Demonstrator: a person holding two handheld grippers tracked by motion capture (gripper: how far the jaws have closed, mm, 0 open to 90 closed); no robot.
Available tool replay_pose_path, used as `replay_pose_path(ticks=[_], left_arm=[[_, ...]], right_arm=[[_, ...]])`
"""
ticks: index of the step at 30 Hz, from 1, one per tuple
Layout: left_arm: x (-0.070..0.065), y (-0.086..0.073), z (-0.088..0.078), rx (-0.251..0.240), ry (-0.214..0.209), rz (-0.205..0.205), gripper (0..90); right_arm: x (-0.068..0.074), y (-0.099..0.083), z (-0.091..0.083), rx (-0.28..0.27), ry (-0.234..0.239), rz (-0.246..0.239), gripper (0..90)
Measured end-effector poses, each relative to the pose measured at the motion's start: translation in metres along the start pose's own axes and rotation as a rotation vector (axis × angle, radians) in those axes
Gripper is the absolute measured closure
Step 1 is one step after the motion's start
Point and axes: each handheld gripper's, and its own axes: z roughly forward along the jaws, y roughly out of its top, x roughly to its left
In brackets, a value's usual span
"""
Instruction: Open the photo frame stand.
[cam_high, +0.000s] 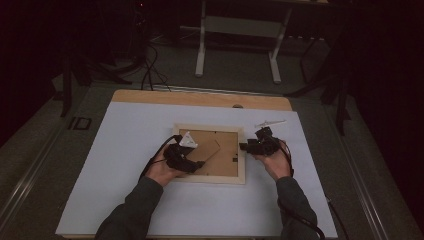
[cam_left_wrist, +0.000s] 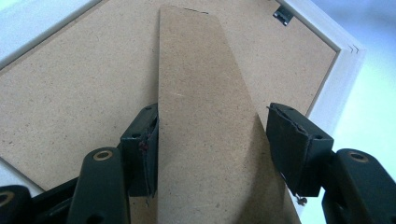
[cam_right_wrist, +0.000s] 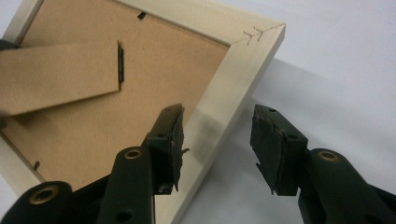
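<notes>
Your picture frame (cam_high: 210, 152) lies face down at the centre of the high view on the white sheet covering the table (cam_high: 125, 150), its brown backing board up. The long axis runs left to right across the picture, and the easel stand (cam_left_wrist: 205, 130) slants from lower left to upper right over the backing. Your left tool (cam_left_wrist: 210, 144) straddles that stand with jaws open; the left pad looks to touch its edge, though I cannot be sure, while the right pad stands clear. Your right tool (cam_right_wrist: 217, 144) is open astride the frame's right rail (cam_right_wrist: 219, 112), gripping nothing. The risk: if you pull the stand with the rail unheld, the frame may slide or tip on the smooth sheet, and a one-sided pinch could twist the stand's hinge (cam_right_wrist: 120, 63).
</notes>
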Motion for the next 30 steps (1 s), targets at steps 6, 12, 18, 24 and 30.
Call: replay_pose_path(ticks=[6,12,18,24,30], left_arm=[[-0.003,-0.001,-0.001,-0.013,0.013,0.011,40.7],[-0.005,-0.002,-0.002,-0.022,0.028,0.027,40.7],[-0.008,-0.003,-0.004,-0.036,0.039,0.039,40.6],[-0.011,-0.004,-0.005,-0.047,0.054,0.058,40.7],[-0.013,-0.005,-0.006,-0.06,0.064,0.074,40.7]], right_arm=[[-0.002,0.007,0.005,0.024,0.011,0.033,52.7],[-0.002,0.011,0.011,0.052,0.018,0.057,51.3],[-0.006,0.015,0.014,0.065,0.044,0.096,50.9],[-0.011,0.014,0.013,0.07,0.086,0.121,51.9],[-0.016,0.014,0.012,0.075,0.129,0.132,51.3]])
